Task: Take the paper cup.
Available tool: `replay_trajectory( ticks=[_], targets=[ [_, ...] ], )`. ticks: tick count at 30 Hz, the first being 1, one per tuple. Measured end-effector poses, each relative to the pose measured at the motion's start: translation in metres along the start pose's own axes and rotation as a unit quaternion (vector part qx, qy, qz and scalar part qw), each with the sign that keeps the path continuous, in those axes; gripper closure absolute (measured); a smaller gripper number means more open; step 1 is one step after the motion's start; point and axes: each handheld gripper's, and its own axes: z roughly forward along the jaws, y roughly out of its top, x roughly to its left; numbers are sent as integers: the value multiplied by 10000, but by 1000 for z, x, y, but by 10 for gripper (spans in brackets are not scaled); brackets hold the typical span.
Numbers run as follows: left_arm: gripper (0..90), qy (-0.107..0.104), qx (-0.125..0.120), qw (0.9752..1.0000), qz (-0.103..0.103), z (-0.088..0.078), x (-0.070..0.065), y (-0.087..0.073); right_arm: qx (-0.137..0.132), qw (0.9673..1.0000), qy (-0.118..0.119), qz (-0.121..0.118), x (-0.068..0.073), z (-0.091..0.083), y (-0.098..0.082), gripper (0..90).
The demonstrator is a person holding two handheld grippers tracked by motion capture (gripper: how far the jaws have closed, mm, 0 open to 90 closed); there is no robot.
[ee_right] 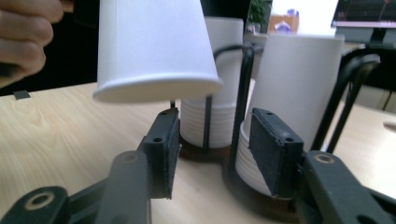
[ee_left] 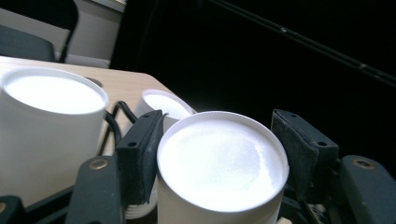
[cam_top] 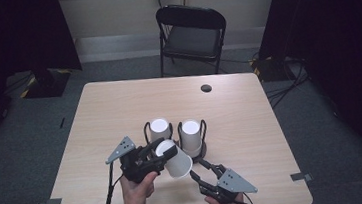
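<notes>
Above the table (cam_top: 95, 115) our left gripper (cam_top: 155, 153) clamps a paper cup (cam_top: 174, 161); our empty, parted right gripper (cam_top: 202, 173) could topple the cup stacks (cam_top: 191, 133)

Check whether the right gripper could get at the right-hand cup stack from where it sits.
Probably yes: the right gripper is open and pointed at the right cup stack, with bare table between; only the holder's wire posts might hinder it.

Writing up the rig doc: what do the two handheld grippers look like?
Both the left gripper and right gripper are black, each topped by a grey three-cornered plate with small holes. Jaws carry flat black pads with screw holes. A black cable trails from each. Forearms are bare.
</notes>
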Motion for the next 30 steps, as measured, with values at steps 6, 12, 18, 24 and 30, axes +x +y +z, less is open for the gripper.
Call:
replay_trajectory(
  ticks=[6, 12, 18, 24, 30],
  targets=[
    [361, -187, 27, 9994, -281, 1, 2, -7, -212, 9994, 169, -204, 2, 4, 4, 574],
    [361, -359, 59, 9982, -480, 1, 6, -9, -280, 9989, 263, -261, 2, 7, 6, 642],
    [361, -536, 39, 9952, -821, 4, 7, -10, -380, 9981, 365, -316, 1, 9, 9, 667],
    [361, -724, 41, 9928, -958, 11, 2, -10, -571, 9971, 340, -374, -2, 12, 12, 698],
    [359, -750, 73, 9928, -928, 14, 1, -11, -724, 9963, 255, -394, -4, 9, 16, 719]
  ],
)
